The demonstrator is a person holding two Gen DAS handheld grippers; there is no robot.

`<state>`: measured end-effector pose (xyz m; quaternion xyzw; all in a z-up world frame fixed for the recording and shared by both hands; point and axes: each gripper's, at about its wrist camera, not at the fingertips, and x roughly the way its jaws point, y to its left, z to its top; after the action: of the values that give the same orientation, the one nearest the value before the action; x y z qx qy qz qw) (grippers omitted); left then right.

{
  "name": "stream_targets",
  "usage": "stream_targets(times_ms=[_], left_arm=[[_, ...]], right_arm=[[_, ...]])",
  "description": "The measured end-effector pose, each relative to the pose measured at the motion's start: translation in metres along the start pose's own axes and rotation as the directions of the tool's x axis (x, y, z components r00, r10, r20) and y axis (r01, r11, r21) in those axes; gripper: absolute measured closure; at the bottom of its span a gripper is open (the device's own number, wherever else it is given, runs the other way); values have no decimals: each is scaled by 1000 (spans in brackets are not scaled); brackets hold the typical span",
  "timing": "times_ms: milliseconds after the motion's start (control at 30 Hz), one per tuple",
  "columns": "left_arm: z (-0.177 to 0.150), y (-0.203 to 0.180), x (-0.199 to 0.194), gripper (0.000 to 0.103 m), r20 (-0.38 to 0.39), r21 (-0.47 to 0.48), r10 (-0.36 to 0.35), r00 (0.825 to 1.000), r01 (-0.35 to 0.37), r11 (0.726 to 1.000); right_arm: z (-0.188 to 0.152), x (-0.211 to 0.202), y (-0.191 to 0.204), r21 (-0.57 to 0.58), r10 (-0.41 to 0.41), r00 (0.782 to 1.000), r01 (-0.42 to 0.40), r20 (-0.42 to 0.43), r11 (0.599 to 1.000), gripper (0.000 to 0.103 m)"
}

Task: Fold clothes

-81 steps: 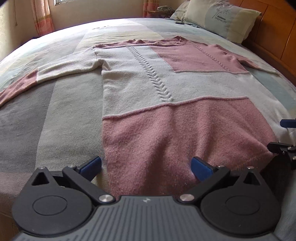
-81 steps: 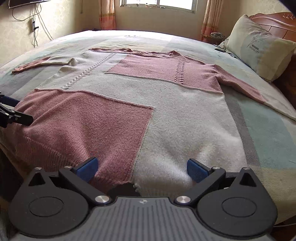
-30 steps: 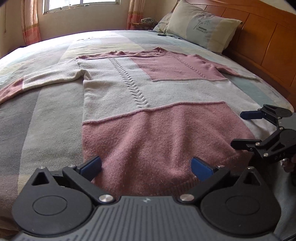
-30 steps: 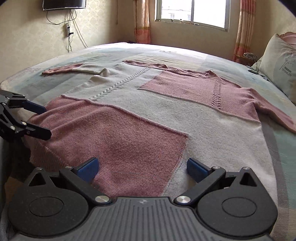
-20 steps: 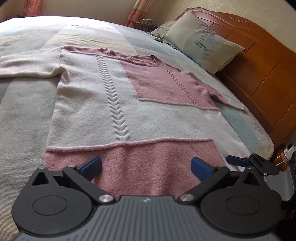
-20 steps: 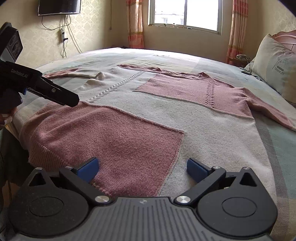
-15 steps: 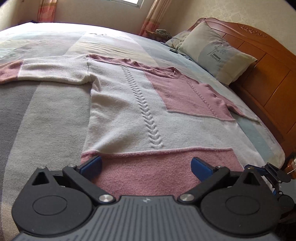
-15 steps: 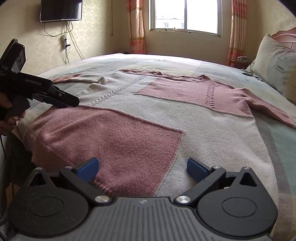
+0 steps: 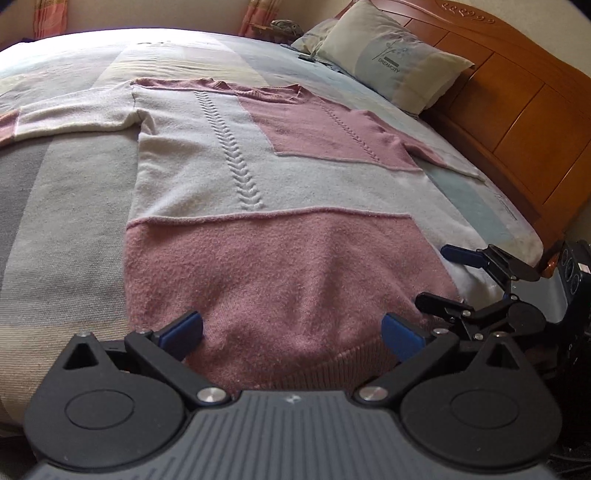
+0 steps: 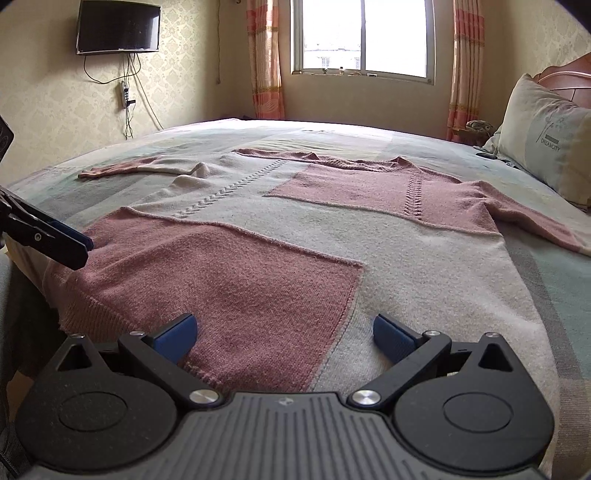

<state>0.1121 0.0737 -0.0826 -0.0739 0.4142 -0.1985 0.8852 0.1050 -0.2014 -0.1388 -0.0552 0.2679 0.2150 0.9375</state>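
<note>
A pink and cream patchwork sweater (image 9: pixel 258 192) lies spread flat on the bed, sleeves out to both sides; it also shows in the right wrist view (image 10: pixel 280 236). My left gripper (image 9: pixel 291 328) is open and empty over the pink hem at the sweater's lower left part. My right gripper (image 10: pixel 282 332) is open and empty over the hem where pink meets cream. The right gripper also shows at the right of the left wrist view (image 9: pixel 448 277), open. The left gripper's fingers (image 10: pixel 62 240) show at the left edge of the right wrist view.
The bed (image 9: pixel 55 206) has a striped grey, cream and blue cover. A pillow (image 9: pixel 395 62) leans on the wooden headboard (image 9: pixel 524 110) at the right. A window (image 10: pixel 364 37) with curtains and a wall TV (image 10: pixel 118 26) are beyond the bed.
Both grippers have stayed open near the hem. The left view has swung back from the sweater's body toward the hem, and the right gripper has come closer beside it.
</note>
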Motion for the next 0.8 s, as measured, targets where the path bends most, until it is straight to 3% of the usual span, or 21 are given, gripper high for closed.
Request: stream_targets(times_ms=[133, 267, 400, 467, 533, 667, 733, 800], left_arm=[[40, 8, 6, 1, 78, 43, -19, 997, 16, 999], [86, 22, 49, 1, 95, 45, -12, 995, 8, 999], [117, 48, 93, 1, 116, -26, -40, 992, 43, 999], [120, 69, 108, 1, 84, -97, -49, 995, 57, 994], [113, 82, 102, 1, 135, -123, -67, 989, 84, 989], [123, 64, 86, 1, 106, -13, 73, 992, -72, 997], [121, 57, 78, 1, 107, 39, 1, 994, -6, 999], [115, 53, 81, 1, 91, 69, -116, 989, 110, 992]], right_arm=[[0, 1, 3, -2, -20, 1000, 20, 0, 1000, 0], [1, 1, 7, 7, -51, 999, 51, -8, 999, 0], [2, 2, 12, 19, -85, 996, 86, -24, 996, 0], [2, 2, 14, 30, -102, 994, 103, -28, 994, 0], [3, 3, 15, 38, -118, 993, 119, -33, 992, 0], [5, 2, 19, 36, -141, 989, 142, -43, 989, 0], [9, 2, 20, 44, -150, 987, 152, -59, 987, 0], [19, 1, 22, 70, -133, 989, 138, -70, 988, 0]])
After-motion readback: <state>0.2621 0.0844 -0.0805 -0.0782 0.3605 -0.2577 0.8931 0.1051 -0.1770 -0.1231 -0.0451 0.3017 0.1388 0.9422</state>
